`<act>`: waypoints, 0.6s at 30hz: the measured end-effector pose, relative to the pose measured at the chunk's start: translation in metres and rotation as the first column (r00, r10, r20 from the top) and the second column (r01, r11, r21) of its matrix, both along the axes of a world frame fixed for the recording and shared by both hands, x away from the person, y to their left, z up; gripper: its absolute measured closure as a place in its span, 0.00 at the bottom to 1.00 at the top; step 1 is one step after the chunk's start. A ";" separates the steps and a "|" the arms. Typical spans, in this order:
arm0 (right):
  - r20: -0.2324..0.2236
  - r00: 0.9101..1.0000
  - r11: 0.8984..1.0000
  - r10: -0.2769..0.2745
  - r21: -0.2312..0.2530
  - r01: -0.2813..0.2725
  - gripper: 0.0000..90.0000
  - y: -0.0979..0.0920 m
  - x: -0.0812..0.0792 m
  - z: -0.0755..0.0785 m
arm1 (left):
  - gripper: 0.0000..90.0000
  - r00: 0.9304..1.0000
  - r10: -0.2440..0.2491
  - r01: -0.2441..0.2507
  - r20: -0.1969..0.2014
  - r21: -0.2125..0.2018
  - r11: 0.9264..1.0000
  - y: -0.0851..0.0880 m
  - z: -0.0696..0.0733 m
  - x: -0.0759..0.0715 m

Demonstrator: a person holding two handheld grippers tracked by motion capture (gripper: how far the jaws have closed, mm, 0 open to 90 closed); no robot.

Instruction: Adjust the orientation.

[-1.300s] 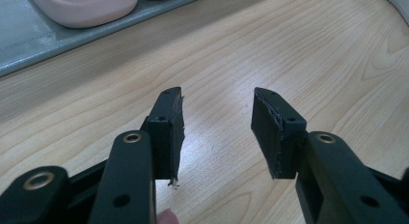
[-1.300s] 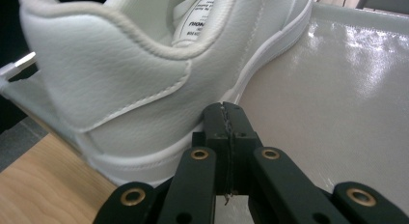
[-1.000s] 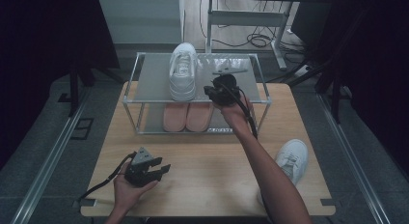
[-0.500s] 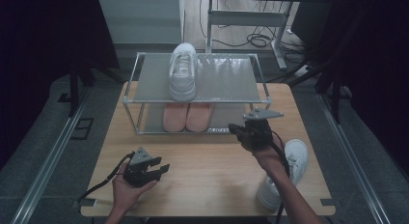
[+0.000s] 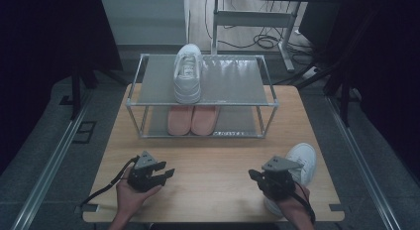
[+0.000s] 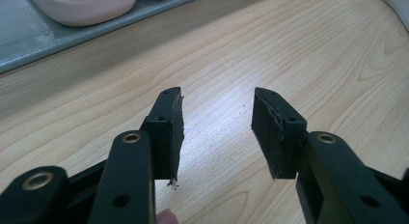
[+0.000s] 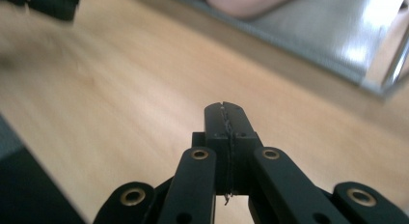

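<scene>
The white shoe point(image 5: 303, 163) nearest the right tool point(image 5: 257, 176) lies on the table point(image 5: 218, 160) at its right edge, toe pointing away from the person, its heel end hidden behind the right hand and the tool's grey plate. The right tool sits just left of that shoe, close beside it, low over the wood; in the right gripper view its jaws are pressed together with nothing between them point(image 7: 226, 119).

Further out, the left tool point(image 5: 166, 175) rests in the left hand near the front left of the table, well apart from the shoe. Its jaws stand apart and empty over bare wood point(image 6: 217, 119).

Behind both tools stands a two-level metal rack point(image 5: 225, 81), spanning most of the back half of the table. A second white shoe point(image 5: 188, 74) sits on its top shelf, left of centre, with the right part of that shelf bare. A pair of pink shoes point(image 5: 192, 118) lies side by side on the lower shelf, under the white one.

Between the rack's front rail and the two tools, a broad strip of wood lies open. The shoe on the table lies close to the right edge, with little margin there; the rack's right front post stands between it and the lower shelf.
</scene>
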State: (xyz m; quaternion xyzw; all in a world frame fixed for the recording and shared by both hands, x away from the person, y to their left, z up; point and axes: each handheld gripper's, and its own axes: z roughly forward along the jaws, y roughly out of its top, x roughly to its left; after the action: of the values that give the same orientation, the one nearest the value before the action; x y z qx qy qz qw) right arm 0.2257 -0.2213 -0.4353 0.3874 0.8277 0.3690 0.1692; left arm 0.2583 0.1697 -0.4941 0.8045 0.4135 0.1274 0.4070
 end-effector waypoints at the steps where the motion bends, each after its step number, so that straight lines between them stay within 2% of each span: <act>1: -0.003 1.000 1.000 -0.010 -0.015 0.010 1.00 -0.003 -0.006 -0.004 | 0.61 1.000 0.000 0.000 0.000 0.001 1.000 0.000 0.000 0.000; 3: -0.018 0.999 0.999 -0.029 -0.031 0.028 1.00 -0.010 -0.016 -0.010 | 0.61 1.000 0.000 0.000 -0.001 0.002 1.000 0.000 0.000 0.001; 7: -0.021 0.998 0.997 -0.058 -0.060 0.057 1.00 -0.019 -0.031 -0.018 | 0.61 1.000 -0.002 0.002 -0.005 0.001 1.000 -0.001 -0.001 0.002; 10: -0.034 0.998 0.994 -0.062 -0.094 0.058 1.00 -0.021 -0.039 -0.025 | 0.61 1.000 0.000 0.000 -0.003 -0.002 1.000 -0.001 -0.001 0.002; 13: -0.023 0.995 0.985 -0.098 -0.146 0.094 1.00 -0.025 -0.043 -0.033 | 0.61 1.000 0.001 -0.001 -0.001 -0.004 1.000 0.000 0.000 0.002; 15: -0.037 0.994 0.990 -0.099 -0.106 0.094 1.00 -0.030 -0.044 -0.035 | 0.61 1.000 0.002 -0.002 -0.001 -0.002 1.000 0.000 0.000 0.002; 18: -0.033 0.994 0.988 -0.101 -0.117 0.096 1.00 -0.033 -0.049 -0.035 | 0.61 1.000 -0.001 0.001 -0.001 -0.001 1.000 0.000 0.000 0.002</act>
State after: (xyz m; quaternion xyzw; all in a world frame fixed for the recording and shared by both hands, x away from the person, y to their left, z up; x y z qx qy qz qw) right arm 0.1764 -0.2541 -0.4701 0.4245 0.8306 0.3043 0.1931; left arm 0.2604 0.1698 -0.4946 0.8046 0.4135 0.1266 0.4071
